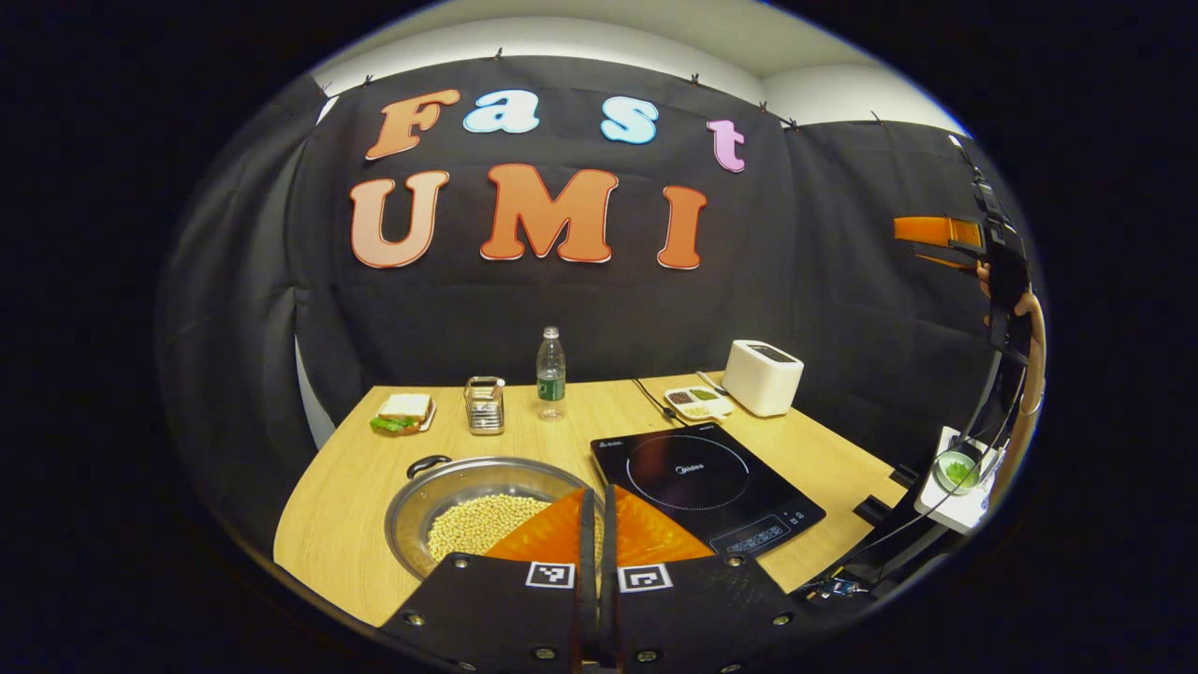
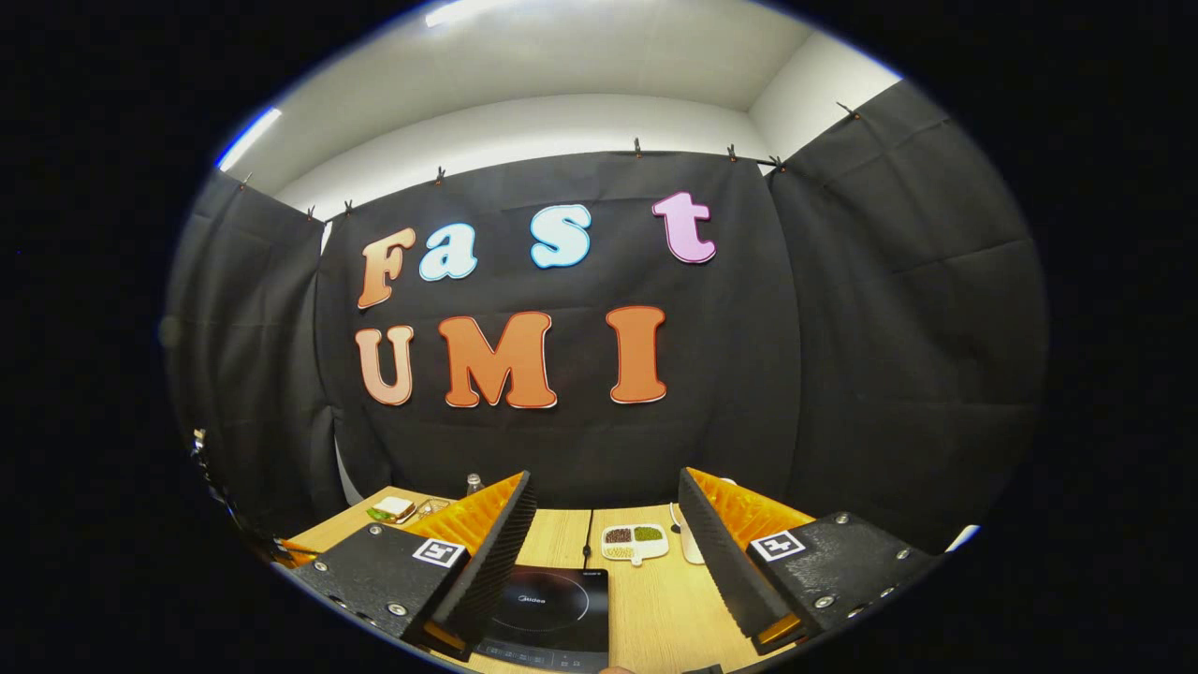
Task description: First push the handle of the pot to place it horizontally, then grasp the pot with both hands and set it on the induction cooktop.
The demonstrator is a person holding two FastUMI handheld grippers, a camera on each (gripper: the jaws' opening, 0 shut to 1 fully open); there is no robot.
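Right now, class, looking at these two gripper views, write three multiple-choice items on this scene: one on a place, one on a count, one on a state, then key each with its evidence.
1. Where does the pot stand relative to the induction cooktop in the left gripper view?
A. on top of it
B. beside it, to its left
C. behind it, by the wall

2. How many water bottles stand on the table?
A. one
B. two
C. three

3. How do the jaws of the right gripper stand?
A. shut on the pot
B. shut on nothing
C. open

Answers:
1 B: the pot sits on bare table, the cooktop's surface has nothing on it.
2 A: a single bottle stands near the back edge.
3 C: a wide gap between the fingers shows the cooktop and table.
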